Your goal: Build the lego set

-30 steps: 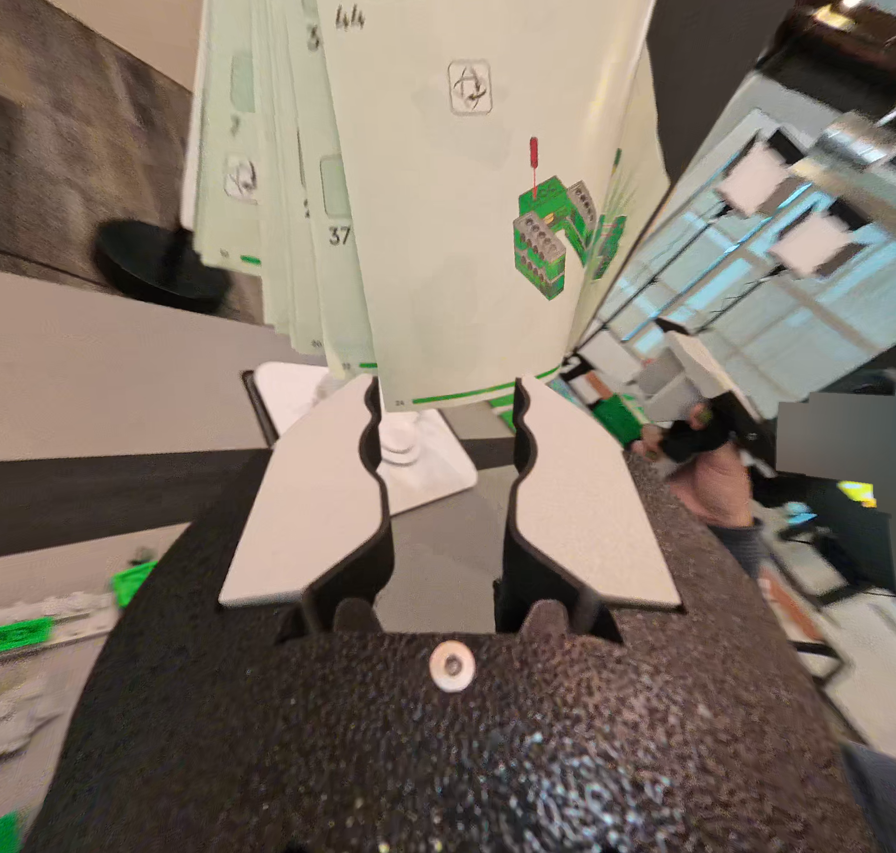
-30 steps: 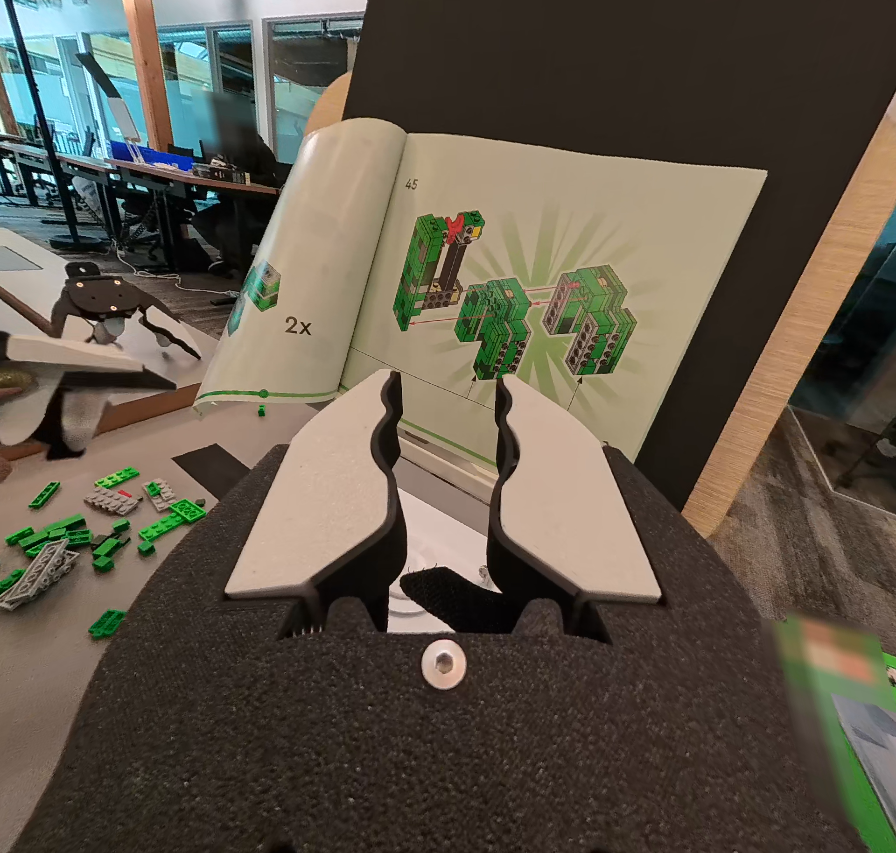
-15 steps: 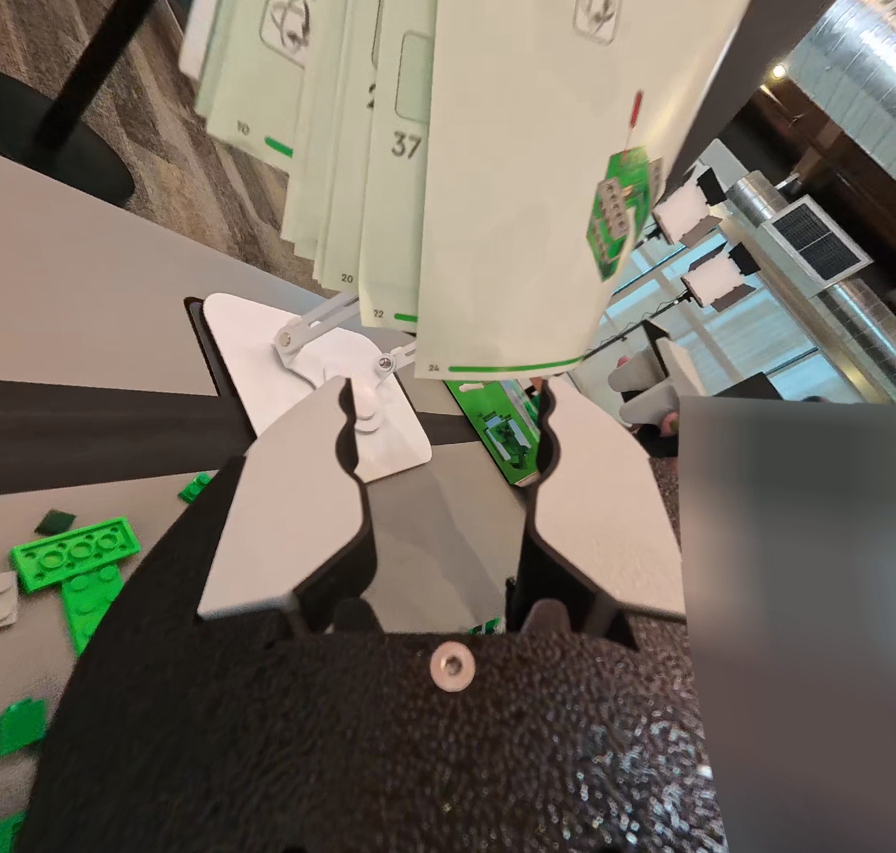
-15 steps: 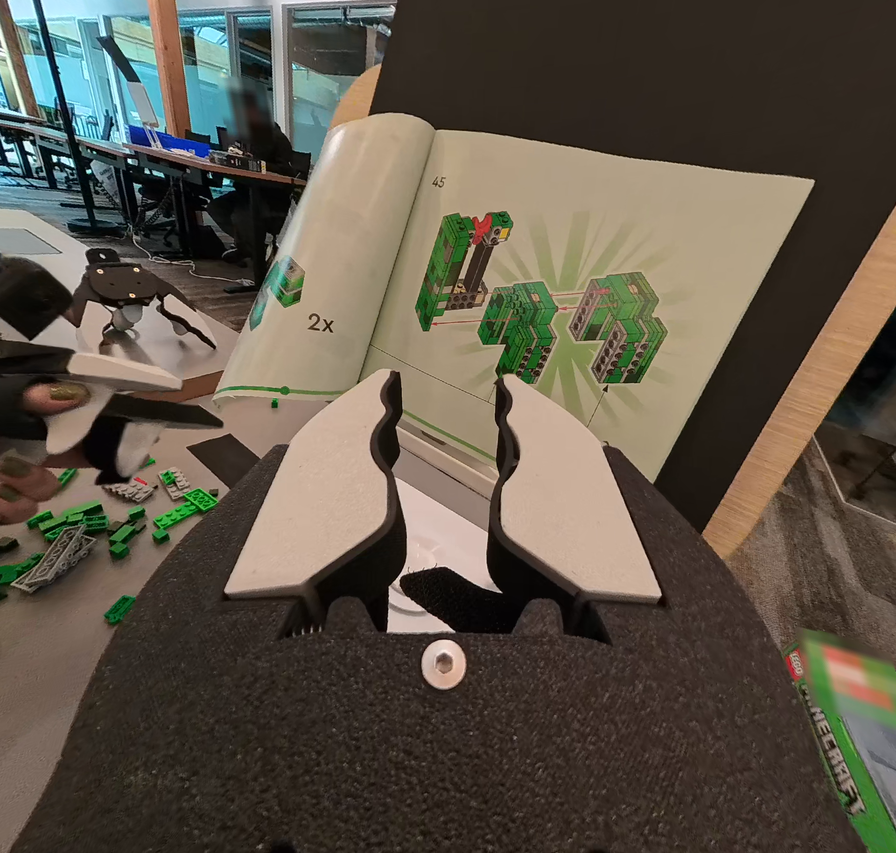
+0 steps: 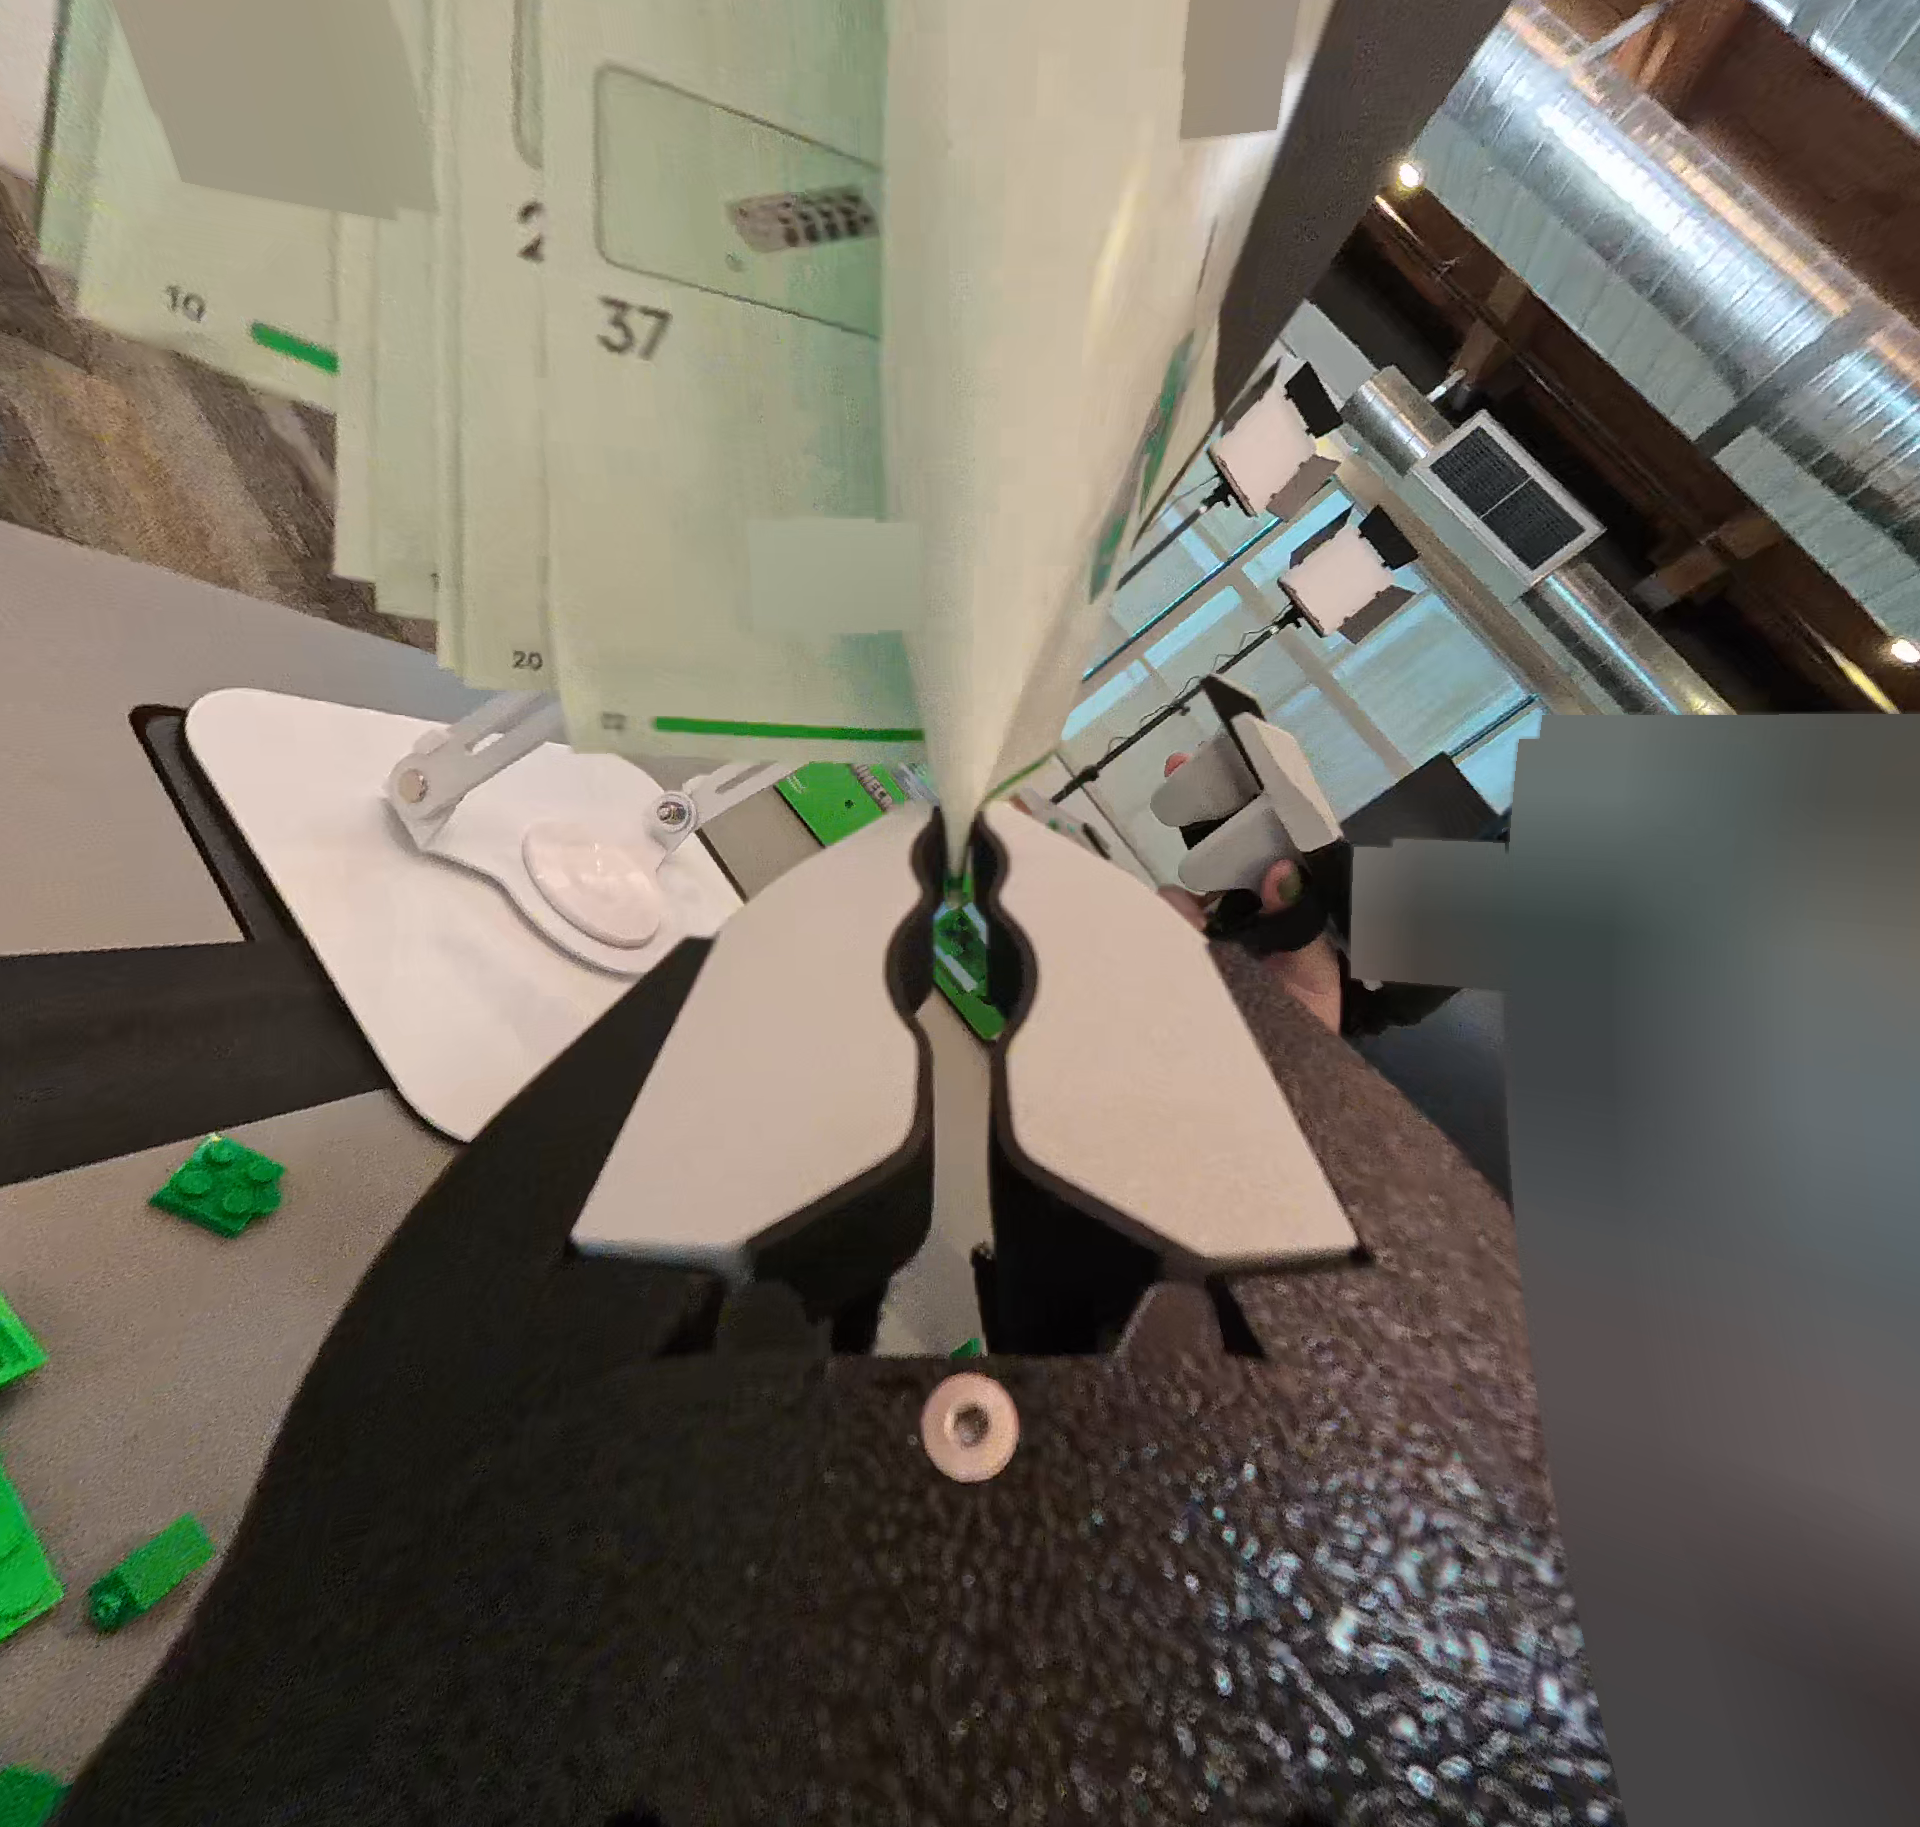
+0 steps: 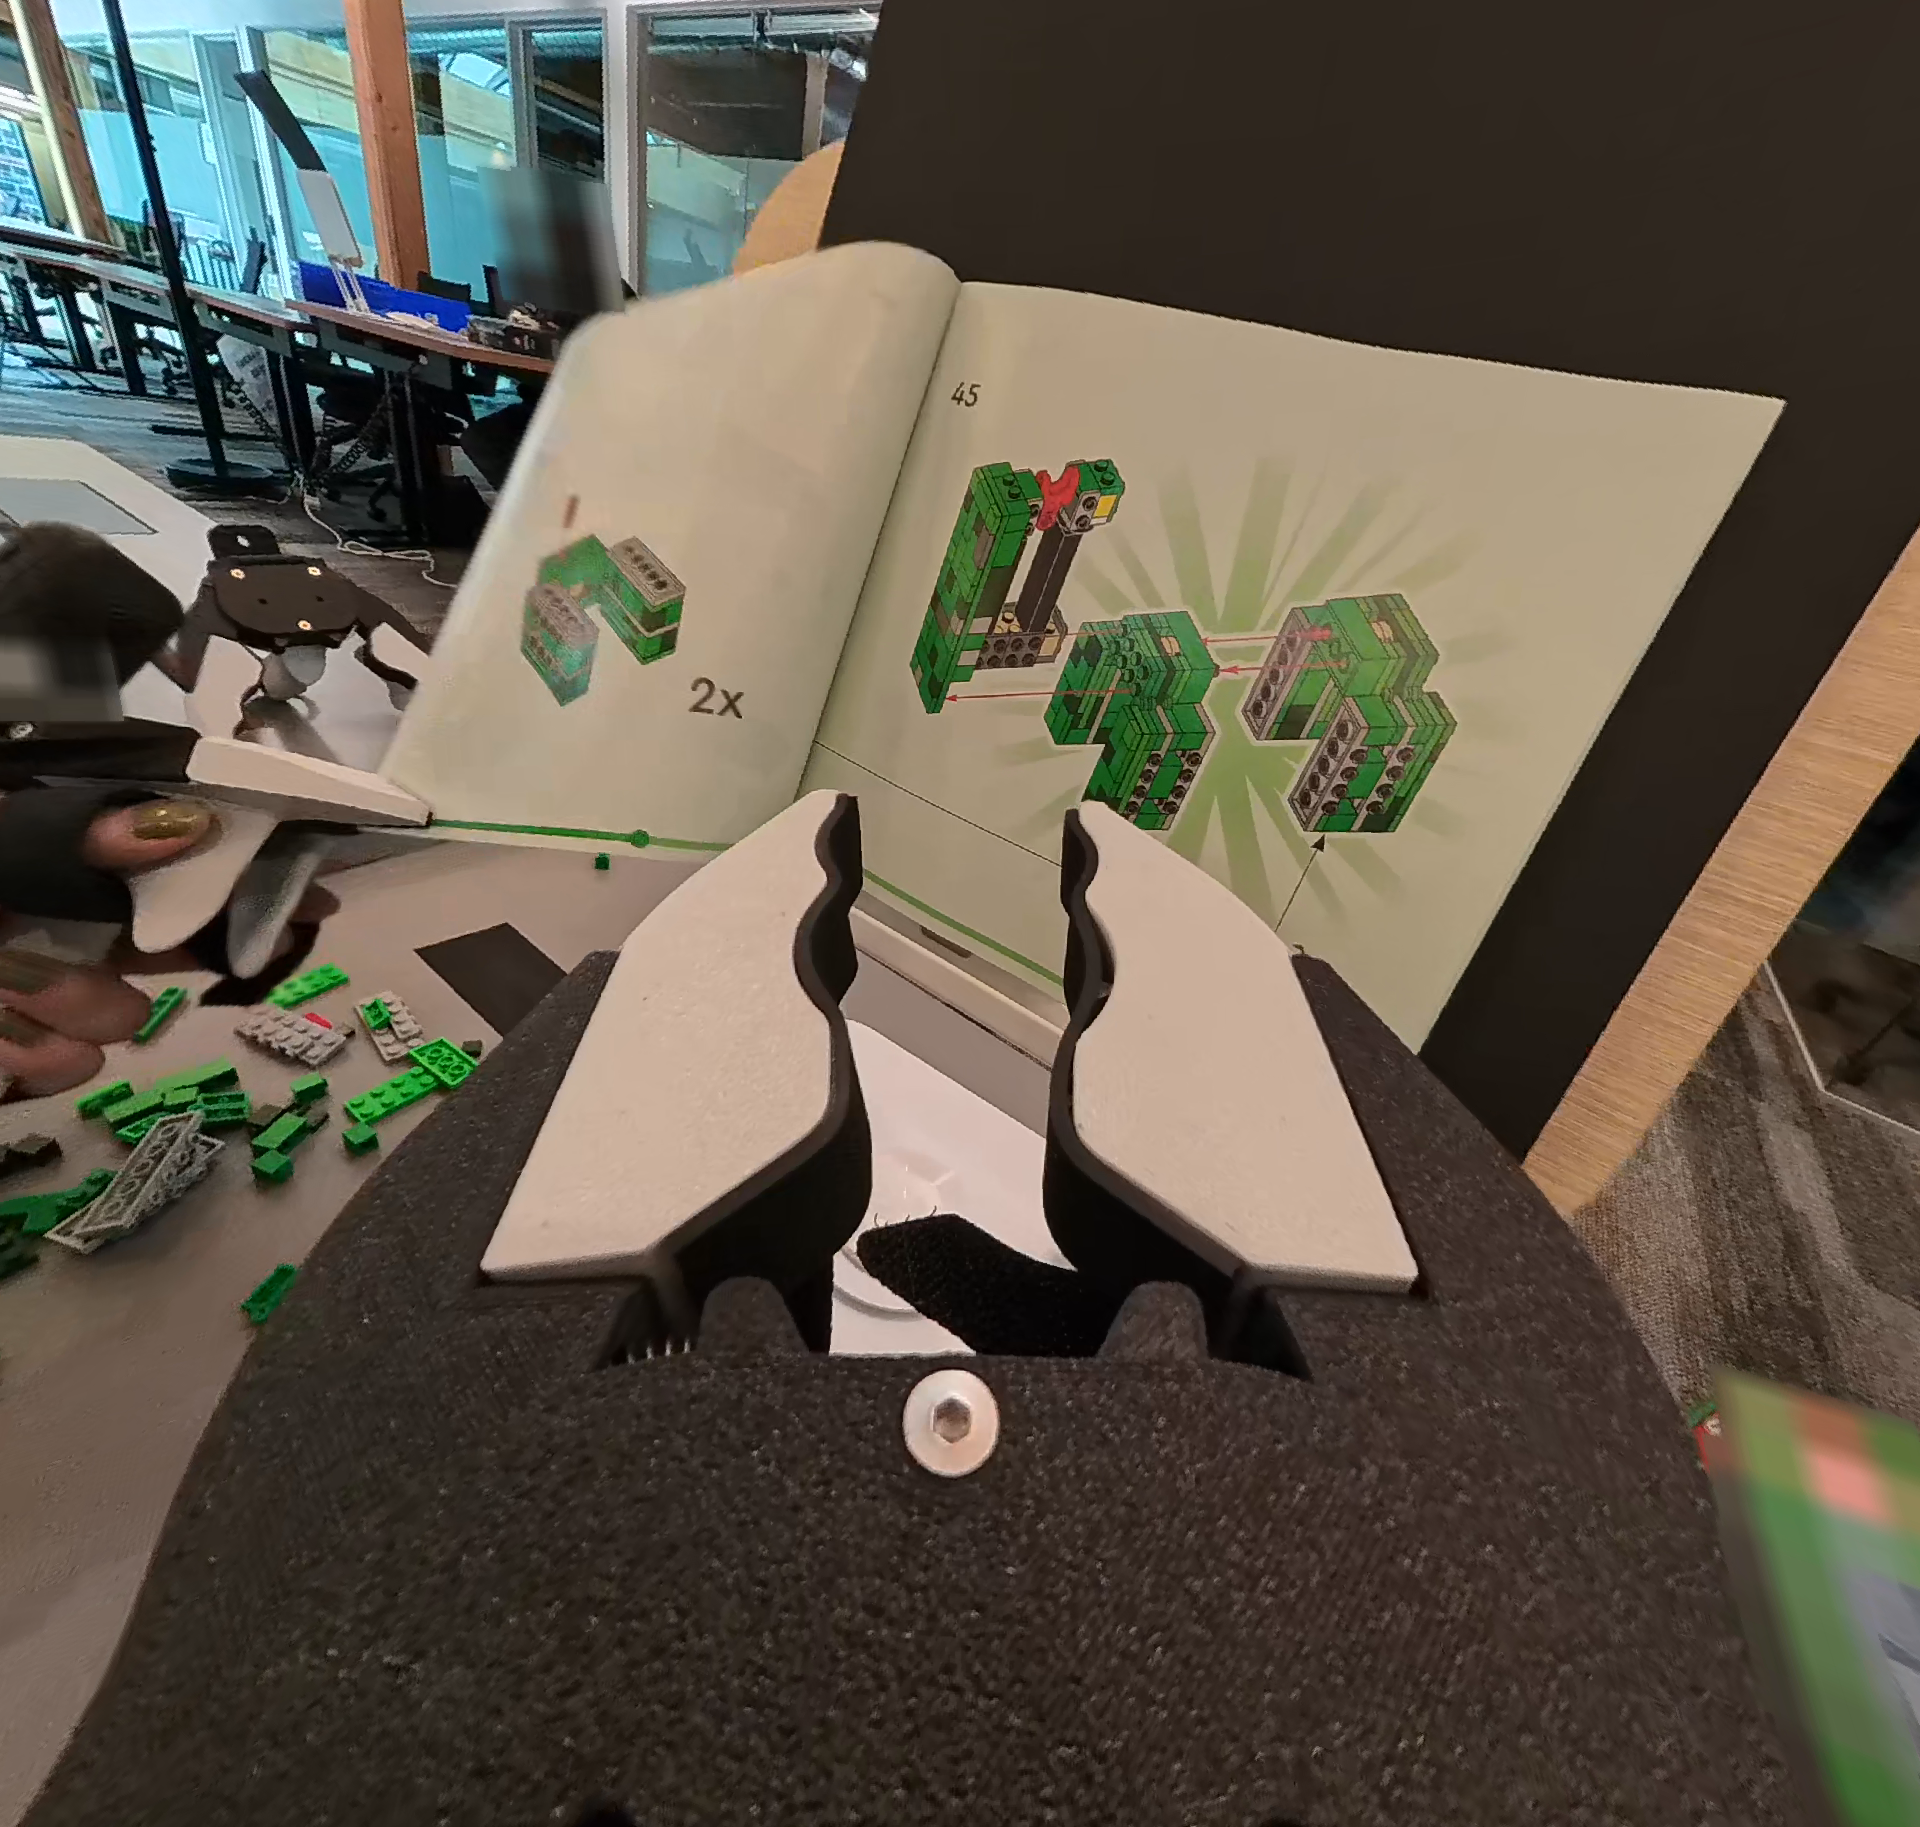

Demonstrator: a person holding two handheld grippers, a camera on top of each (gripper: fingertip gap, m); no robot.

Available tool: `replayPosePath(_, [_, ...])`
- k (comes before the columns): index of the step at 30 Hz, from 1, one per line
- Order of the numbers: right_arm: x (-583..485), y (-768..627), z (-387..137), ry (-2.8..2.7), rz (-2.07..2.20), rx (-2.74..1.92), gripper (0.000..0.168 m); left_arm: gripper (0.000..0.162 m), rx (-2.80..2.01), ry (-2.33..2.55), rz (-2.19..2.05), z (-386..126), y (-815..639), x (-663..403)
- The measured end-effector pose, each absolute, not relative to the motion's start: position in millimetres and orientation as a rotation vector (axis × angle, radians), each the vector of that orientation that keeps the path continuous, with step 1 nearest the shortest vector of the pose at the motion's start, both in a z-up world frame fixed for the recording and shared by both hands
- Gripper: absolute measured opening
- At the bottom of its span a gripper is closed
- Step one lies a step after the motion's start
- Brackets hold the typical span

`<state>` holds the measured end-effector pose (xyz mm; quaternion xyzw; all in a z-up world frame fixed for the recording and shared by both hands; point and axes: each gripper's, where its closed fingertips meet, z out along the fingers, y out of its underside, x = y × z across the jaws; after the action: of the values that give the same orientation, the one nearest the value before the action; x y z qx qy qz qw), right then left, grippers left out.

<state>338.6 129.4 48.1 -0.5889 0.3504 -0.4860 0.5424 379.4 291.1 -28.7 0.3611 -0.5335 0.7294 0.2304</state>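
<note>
L fingers pinch booklet page corner

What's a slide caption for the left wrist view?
Left claw pinches the bottom corner of an instruction booklet page on its white stand, loose green bricks nearby.

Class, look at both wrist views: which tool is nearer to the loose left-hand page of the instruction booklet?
Left. The left tool is pinching the lower edge of the page. The right tool hangs open in front of the booklet's right-hand side, not touching the page.
</note>
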Motion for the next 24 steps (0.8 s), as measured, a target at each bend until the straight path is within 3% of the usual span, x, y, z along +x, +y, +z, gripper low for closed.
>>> replayPosePath(14, [346, 132, 43, 0.886, -1.088, -1.352, 0.034, 0.001, 0.689, -1.807, 2.196, 32, 271, 331])
replayPosePath(20, [356, 113, 27, 0.999, -1.036, -1.307, 0.028, 0.034, 0.364, -1.943, 2.182, 46, 214, 286])
replayPosePath(24, [358, 108, 25, 1.021, -0.967, -1.240, 0.025, 0.041, 0.269, -2.005, 2.160, 44, 202, 274])
